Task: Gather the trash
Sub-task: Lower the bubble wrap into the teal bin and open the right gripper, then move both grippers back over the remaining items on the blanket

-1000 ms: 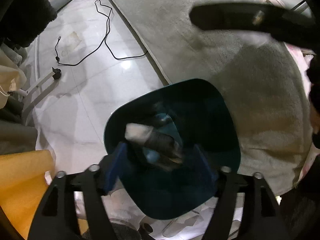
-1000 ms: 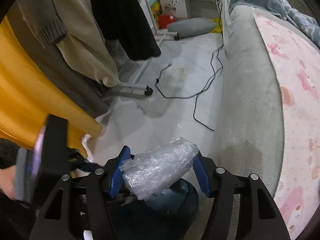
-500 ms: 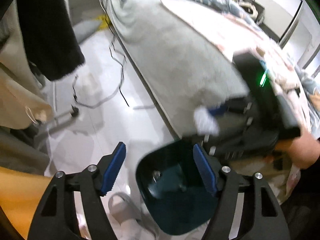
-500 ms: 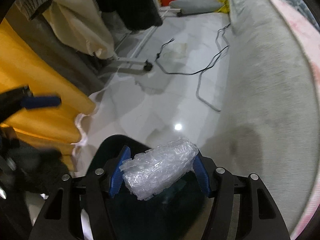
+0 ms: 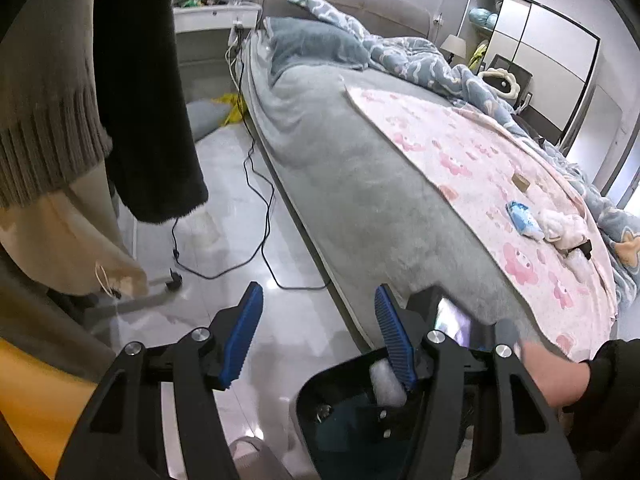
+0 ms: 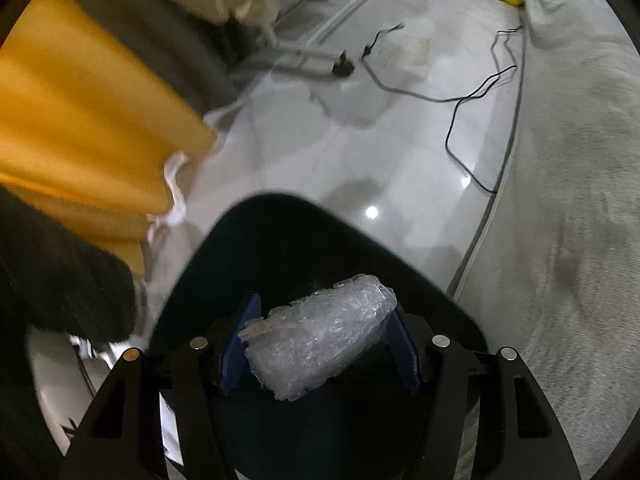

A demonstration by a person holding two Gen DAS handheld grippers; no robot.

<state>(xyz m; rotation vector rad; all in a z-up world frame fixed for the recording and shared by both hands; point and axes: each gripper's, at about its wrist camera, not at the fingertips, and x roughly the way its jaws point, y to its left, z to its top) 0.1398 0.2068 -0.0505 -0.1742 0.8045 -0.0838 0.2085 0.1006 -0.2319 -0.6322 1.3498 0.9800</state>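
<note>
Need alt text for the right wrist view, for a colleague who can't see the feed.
The right gripper holds a wad of bubble wrap over the open mouth of a dark bin. Beyond lie a glossy white floor with a black cable, and a grey bed edge at right.

Both fisheye views bend strongly at the edges, with black corners. The left wrist view is evenly lit and mostly sharp. The right wrist view is dimmer; the yellow fabric point(image 6: 80, 128) is motion-blurred, and bright ceiling-light glare spots shine on the glossy floor point(image 6: 372, 212).
</note>
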